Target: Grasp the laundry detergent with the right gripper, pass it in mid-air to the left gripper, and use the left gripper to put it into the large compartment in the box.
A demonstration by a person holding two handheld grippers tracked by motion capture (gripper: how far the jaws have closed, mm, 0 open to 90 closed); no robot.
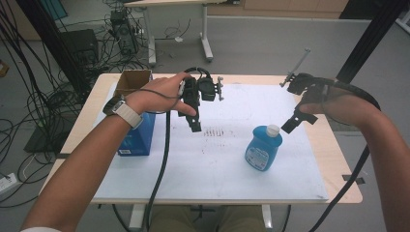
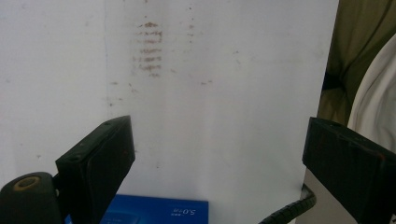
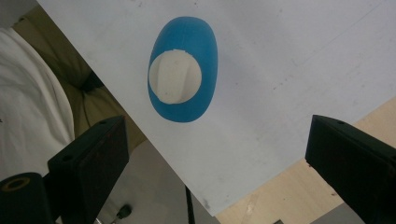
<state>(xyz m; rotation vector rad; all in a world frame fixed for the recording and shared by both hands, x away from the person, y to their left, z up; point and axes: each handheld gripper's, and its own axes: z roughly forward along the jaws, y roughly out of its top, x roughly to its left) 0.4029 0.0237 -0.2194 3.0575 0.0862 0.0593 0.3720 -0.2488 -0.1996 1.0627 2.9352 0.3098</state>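
Blue bottle (image 1: 263, 148) upright on white tabletop (image 1: 193, 164), at 7 o'clock below right gripper (image 1: 293, 123) | jaws wide, empty | lower straight, centre over white cap (image 3: 174, 77) | left gripper (image 1: 194, 121) wide, idle

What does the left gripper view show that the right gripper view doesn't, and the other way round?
The left gripper view has the blue box at its bottom edge and a patch of brownish smudges on the sheet. The right gripper view looks straight down on the blue bottle with its white cap, plus a strip of bare wooden table. Both share the white sheet, wide-open black jaws, and a bit of the person's white shirt.
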